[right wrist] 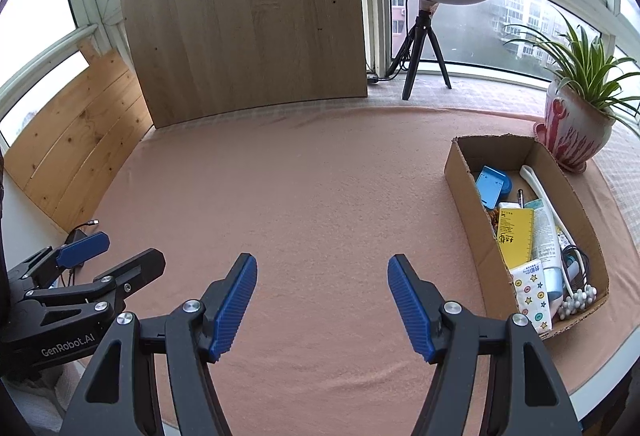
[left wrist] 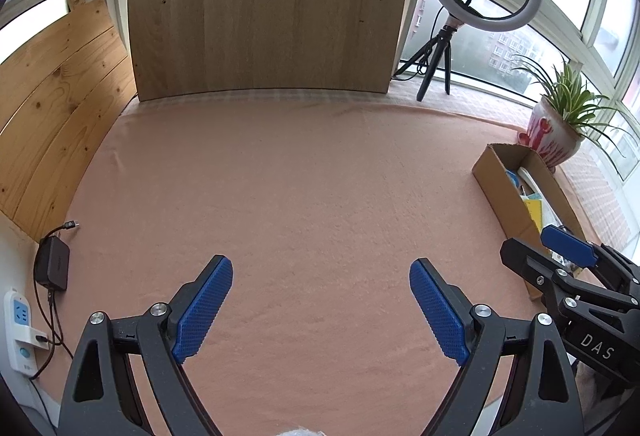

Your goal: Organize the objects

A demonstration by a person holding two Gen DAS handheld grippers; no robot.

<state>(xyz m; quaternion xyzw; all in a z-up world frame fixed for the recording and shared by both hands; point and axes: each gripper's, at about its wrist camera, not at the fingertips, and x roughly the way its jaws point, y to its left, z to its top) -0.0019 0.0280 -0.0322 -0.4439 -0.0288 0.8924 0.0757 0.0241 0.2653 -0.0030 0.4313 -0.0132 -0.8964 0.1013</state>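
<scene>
Cardboard box [right wrist: 472, 196] of items sits right of both released tongs [left wrist: 321, 306] [right wrist: 322, 302].

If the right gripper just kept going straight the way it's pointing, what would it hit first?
Probably the pink cloth covering the table, since the open right gripper tilts slightly downward. Nothing lies between its fingers; if it skimmed above the cloth, the upright wooden board would come next. Depth is uncertain.

A pink cloth [right wrist: 312, 196] covered the table. The cardboard box [right wrist: 466, 192] sat on it; behind the box stood a potted plant [right wrist: 576, 140], far left of the box lay a black adapter [left wrist: 52, 264], possibly just off the cloth.
</scene>
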